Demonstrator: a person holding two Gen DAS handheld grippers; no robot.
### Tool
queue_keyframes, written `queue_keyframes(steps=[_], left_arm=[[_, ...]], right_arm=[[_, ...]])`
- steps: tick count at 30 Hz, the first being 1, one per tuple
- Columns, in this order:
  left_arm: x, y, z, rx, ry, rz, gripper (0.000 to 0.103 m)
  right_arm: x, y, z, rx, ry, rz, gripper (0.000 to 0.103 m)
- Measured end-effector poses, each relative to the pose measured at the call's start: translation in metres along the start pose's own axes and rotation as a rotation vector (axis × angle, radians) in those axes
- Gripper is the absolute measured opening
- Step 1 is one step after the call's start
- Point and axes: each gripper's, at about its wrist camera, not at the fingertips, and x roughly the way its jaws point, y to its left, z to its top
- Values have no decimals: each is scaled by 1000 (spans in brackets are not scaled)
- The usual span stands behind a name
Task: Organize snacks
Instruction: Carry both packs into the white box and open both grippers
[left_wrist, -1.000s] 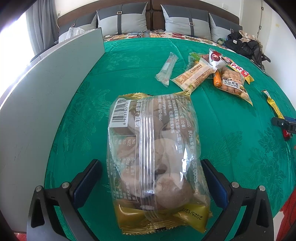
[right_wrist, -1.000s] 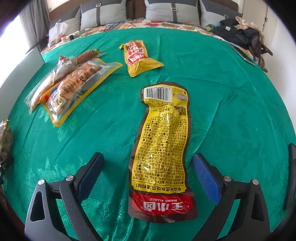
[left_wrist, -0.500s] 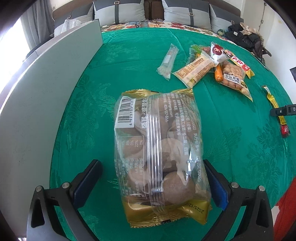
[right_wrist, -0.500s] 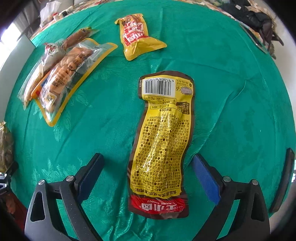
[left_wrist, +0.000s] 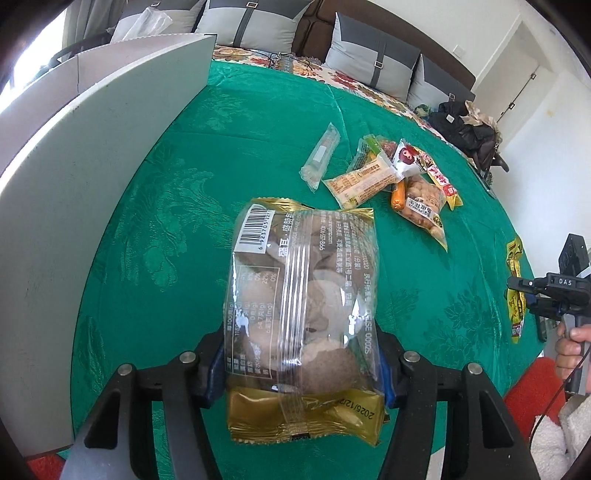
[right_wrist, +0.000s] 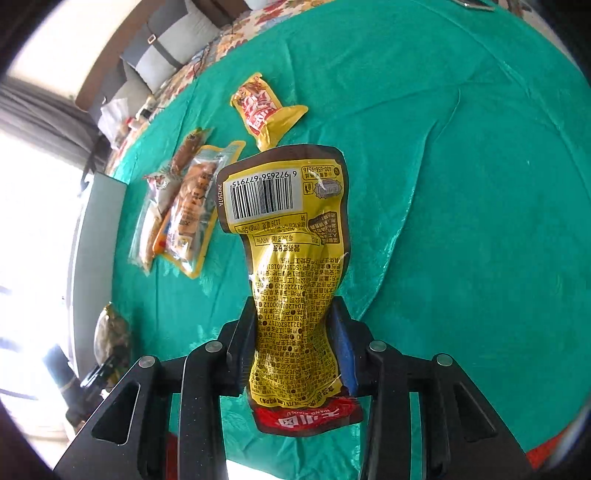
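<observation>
My left gripper (left_wrist: 301, 365) is shut on a clear, gold-edged bag of brown round pastries (left_wrist: 303, 310), lifted over the green cloth (left_wrist: 221, 140). My right gripper (right_wrist: 293, 347) is shut on a long yellow snack pouch with a red end (right_wrist: 288, 258), lifted and tilted above the cloth (right_wrist: 461, 184). The right gripper and its pouch (left_wrist: 515, 291) also show at the right edge of the left wrist view. The pastry bag (right_wrist: 110, 332) shows at the left edge of the right wrist view.
A grey-white board (left_wrist: 81, 155) stands along the left side. A heap of snack packs (left_wrist: 391, 177) and a clear stick pack (left_wrist: 319, 158) lie farther back. A yellow-red packet (right_wrist: 264, 109) and a peanut pack heap (right_wrist: 184, 206) lie beyond the pouch. Pillows (left_wrist: 369, 55) line the far end.
Both grippers have closed from open onto their packs. The yellow pouch has been lifted and tilted off the cloth, and the pastry bag is raised.
</observation>
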Motion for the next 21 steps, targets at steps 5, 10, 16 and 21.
queue_keyframes(steps=[5,10,16,21], left_arm=[[-30,-3,2,-74,-10,-112,61],[-112,23,22,-126,-151,-147,61],[-194,113,49,-222,-277,121,62],[-216,179,54,-283,-280,351,73]], right_arm=[[3,33,-17,-99,26,13,39],[14,151,-18,-285,32,166,39],[27,351,-33,-522,61,435,41],[56,459,-52,-580,41,515,67]])
